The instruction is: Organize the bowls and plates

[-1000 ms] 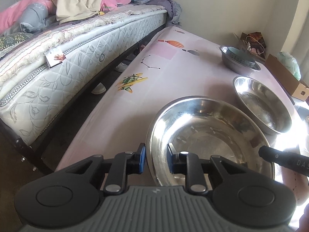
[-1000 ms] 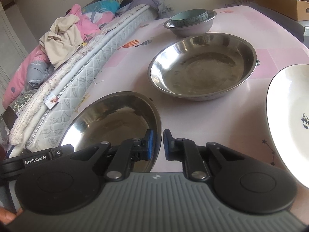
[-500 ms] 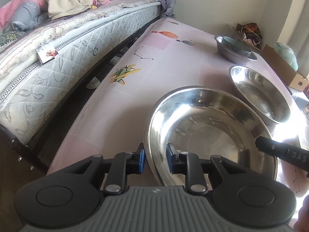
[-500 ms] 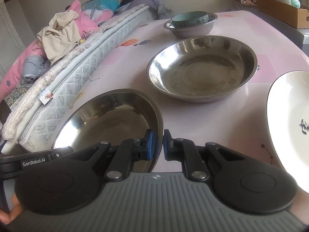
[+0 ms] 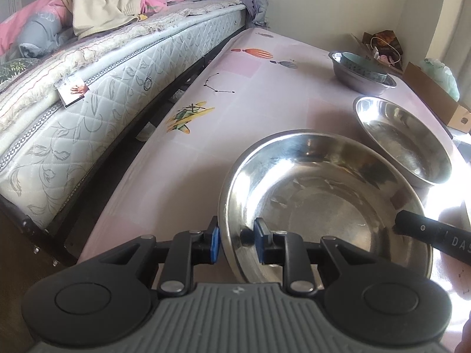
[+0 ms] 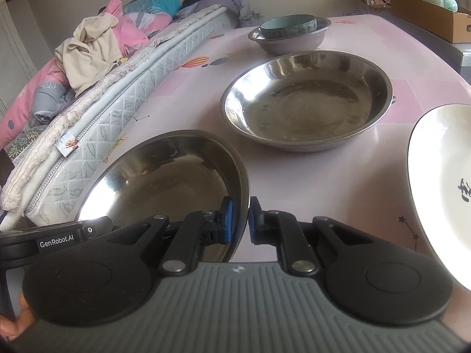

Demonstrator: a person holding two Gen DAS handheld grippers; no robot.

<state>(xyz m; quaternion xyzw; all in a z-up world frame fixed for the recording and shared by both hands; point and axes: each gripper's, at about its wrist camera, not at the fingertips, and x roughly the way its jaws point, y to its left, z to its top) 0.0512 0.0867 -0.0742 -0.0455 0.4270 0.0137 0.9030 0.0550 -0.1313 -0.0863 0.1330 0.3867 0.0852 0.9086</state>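
A wide steel basin (image 5: 318, 200) (image 6: 164, 176) is held near the front of the pink table (image 5: 265, 94) by both grippers. My left gripper (image 5: 237, 239) is shut on its left rim, one pad inside and one outside. My right gripper (image 6: 239, 216) is shut on its right rim in the same way. A second steel basin (image 6: 306, 103) (image 5: 403, 141) rests on the table just beyond. Farther back stands a smaller steel bowl (image 6: 287, 42) (image 5: 360, 81) with a teal bowl (image 6: 287, 25) (image 5: 362, 63) nested in it. A white plate (image 6: 441, 188) lies at the right.
A bed with a quilted mattress (image 5: 97, 100) and piled clothes (image 5: 103, 3) runs along the table's left side across a narrow gap. A cardboard box (image 6: 426, 14) sits past the far right corner. A hand (image 6: 11, 323) shows at the lower left edge.
None of the dishes on the table has shifted. Both grippers keep their hold on the near basin's rim; the views wobble only slightly.
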